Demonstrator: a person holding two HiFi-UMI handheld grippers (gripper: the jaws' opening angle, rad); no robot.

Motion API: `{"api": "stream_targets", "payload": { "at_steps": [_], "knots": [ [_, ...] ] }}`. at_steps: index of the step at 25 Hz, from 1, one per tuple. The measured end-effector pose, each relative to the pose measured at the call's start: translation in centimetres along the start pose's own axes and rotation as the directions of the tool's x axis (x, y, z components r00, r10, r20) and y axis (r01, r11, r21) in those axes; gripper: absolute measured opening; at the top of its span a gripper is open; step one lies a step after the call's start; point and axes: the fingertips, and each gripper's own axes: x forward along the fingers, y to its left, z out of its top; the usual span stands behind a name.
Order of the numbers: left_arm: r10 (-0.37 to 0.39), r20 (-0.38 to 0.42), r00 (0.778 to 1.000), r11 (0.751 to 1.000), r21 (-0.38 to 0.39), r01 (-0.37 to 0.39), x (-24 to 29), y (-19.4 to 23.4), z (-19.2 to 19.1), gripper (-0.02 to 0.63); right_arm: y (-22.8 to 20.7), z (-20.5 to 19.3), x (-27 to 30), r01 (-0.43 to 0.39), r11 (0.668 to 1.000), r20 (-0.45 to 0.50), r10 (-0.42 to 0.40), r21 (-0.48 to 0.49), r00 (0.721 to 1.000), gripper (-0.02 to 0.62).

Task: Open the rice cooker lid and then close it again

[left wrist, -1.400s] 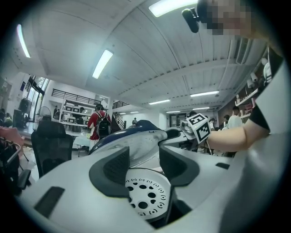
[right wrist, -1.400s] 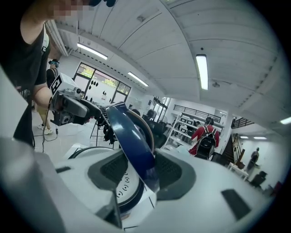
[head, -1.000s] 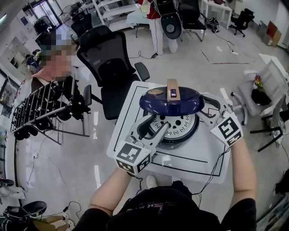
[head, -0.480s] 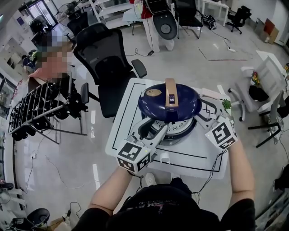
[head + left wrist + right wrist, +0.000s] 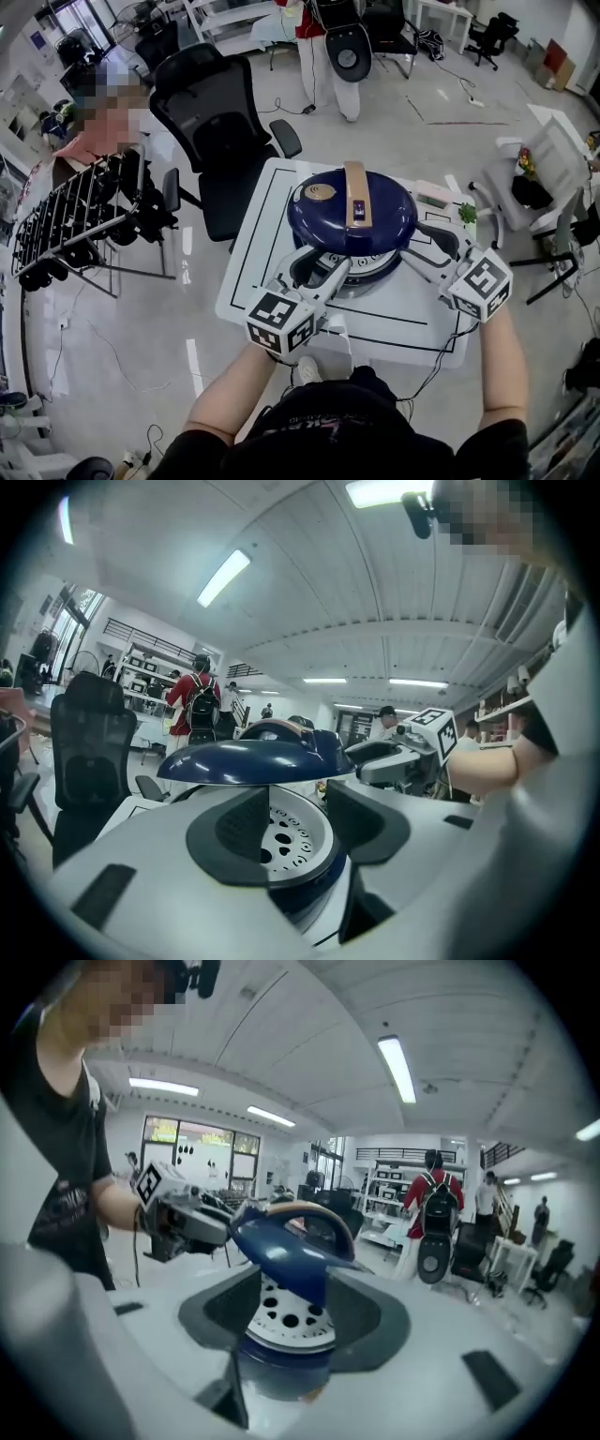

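The rice cooker [image 5: 361,272] stands on a white table [image 5: 253,272]. Its navy lid [image 5: 354,211] with a tan handle [image 5: 354,192] hangs low over the pot, and a white perforated plate [image 5: 370,264] shows in the gap. My left gripper [image 5: 323,272] is at the cooker's front rim; in the left gripper view the left gripper [image 5: 286,822] is open, with the plate [image 5: 286,827] between the pads and the lid [image 5: 253,759] above. My right gripper [image 5: 424,255] is beside the cooker's right side. Its jaws have just been opening; in the right gripper view the right gripper [image 5: 291,1312] frames the lid's edge [image 5: 286,1251] without touching it.
A black office chair [image 5: 220,131] stands just behind the table's far left corner. A wire rack [image 5: 75,220] and a seated person are at the left. Another person [image 5: 328,47] stands far back. White furniture [image 5: 553,159] is at the right. A cable [image 5: 441,356] hangs off the table's near edge.
The lid has come down over the pot and now hides most of the perforated plate. My right gripper has rolled and drawn away to the right. The left gripper has sunk slightly.
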Motion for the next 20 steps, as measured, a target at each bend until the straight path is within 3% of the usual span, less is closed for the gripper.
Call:
{"api": "stream_targets", "payload": {
  "at_steps": [3,8,13,16,20],
  "knots": [
    [-0.013,-0.016,1.0,1.0,-0.004,0.013,0.0,-0.2,-0.6,0.195,1.3,2.6,-0.5,-0.093,0.98,0.117,0.073,0.177,0.991,0.202],
    [-0.022,-0.036,0.999,1.0,-0.009,0.021,0.2,-0.2,-1.4,0.195,0.4,5.2,1.8,-0.151,0.865,0.18,0.071,0.479,0.981,0.202],
    [-0.022,-0.06,0.998,1.0,-0.004,0.022,0.0,-0.4,-2.4,0.198,-1.2,5.7,4.4,-0.105,0.772,0.094,0.059,0.627,0.994,0.202],
    [-0.021,-0.074,0.997,1.0,0.001,0.021,-0.1,-0.4,-3.0,0.198,-1.3,5.5,5.9,-0.077,0.73,-0.001,0.105,0.679,0.994,0.202],
    [-0.017,-0.088,0.996,1.0,0.008,0.018,-0.1,-0.4,-3.7,0.199,-0.6,5.1,7.9,-0.05,0.72,-0.11,0.174,0.692,0.979,0.202]
  ]
}}
